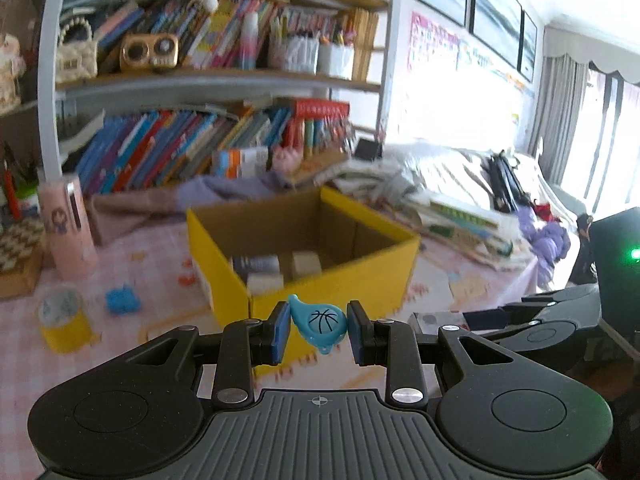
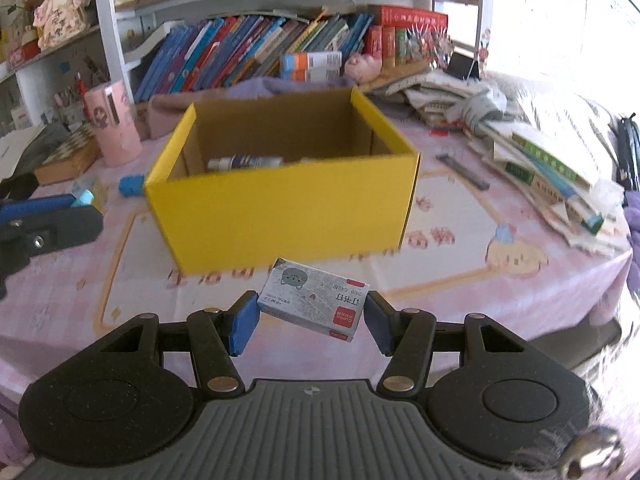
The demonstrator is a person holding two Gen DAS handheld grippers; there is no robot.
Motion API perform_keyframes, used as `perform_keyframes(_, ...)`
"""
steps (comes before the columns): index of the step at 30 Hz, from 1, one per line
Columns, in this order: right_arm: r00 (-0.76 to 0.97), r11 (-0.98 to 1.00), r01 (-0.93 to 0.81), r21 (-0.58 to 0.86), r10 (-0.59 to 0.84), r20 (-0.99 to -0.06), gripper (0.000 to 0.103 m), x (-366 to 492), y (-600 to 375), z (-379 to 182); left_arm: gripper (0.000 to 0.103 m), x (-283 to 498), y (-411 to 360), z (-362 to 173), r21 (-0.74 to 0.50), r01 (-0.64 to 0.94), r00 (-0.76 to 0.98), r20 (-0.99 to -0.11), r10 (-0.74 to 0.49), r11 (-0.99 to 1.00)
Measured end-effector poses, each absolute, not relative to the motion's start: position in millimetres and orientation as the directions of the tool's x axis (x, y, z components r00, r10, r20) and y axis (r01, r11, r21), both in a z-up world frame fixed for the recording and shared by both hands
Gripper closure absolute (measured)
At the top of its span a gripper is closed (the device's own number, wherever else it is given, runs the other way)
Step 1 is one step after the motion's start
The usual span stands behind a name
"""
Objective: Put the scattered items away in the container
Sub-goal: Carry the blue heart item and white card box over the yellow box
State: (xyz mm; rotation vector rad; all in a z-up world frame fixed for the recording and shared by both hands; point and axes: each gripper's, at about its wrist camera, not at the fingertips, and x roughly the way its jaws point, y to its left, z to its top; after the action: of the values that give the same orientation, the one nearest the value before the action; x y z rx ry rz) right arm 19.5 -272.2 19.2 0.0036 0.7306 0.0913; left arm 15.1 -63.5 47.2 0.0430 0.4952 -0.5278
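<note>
My left gripper (image 1: 319, 328) is shut on a small blue teardrop-shaped item with a basketball mark (image 1: 318, 322), held in the air in front of the open yellow box (image 1: 320, 304). Inside the box lie a bottle and small boxes (image 1: 264, 270). In the right wrist view my right gripper (image 2: 310, 318) is shut on a small grey staple box with a cat picture (image 2: 314, 304), tilted, just short of the yellow box (image 2: 280, 216). A bottle (image 2: 244, 162) lies inside. The left gripper (image 2: 82, 199) shows at the left edge there.
A blue eraser-like piece (image 1: 122, 300) (image 2: 131, 185), a tape roll (image 1: 64, 316) and a pink cylinder (image 1: 70, 228) (image 2: 114, 124) stand left of the box on the pink tablecloth (image 2: 440, 272). A dark strip (image 2: 462, 171) and stacked books (image 2: 540, 168) lie to the right. Bookshelves (image 1: 200, 80) stand behind.
</note>
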Motion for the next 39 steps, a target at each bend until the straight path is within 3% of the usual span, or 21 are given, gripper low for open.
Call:
perform_keyframes(9,0.814,0.992,-0.129,0.004,0.108,-0.571,0.048,78.8,-293.7,54.0,0.074,59.3,-84.2,65.4,-0.044,0.461,0.806,-0.396,-0.439,0.886)
perform_keyframes(18,0.829,0.978,-0.205,-0.034,0.155,-0.537,0.048,141.3,-310.2,64.8,0.074,110.7,-109.5,56.4,-0.006,0.413,0.827,-0.417,-0.378,0.911)
perform_keyframes(28,0.751,0.935,-0.353,-0.043,0.256,-0.608,0.048,201.7,-296.8,44.1,0.074,146.0,-129.5,24.4,0.060,0.375,0.788,-0.547,-0.284,0.925)
perform_keyframes(39,0.554,0.847,-0.531,-0.012,0.336,-0.761,0.048,227.8,-278.8,2.3,0.073,157.5,-133.5,-4.2,0.052,0.328,0.729,-0.648,-0.218,0.943)
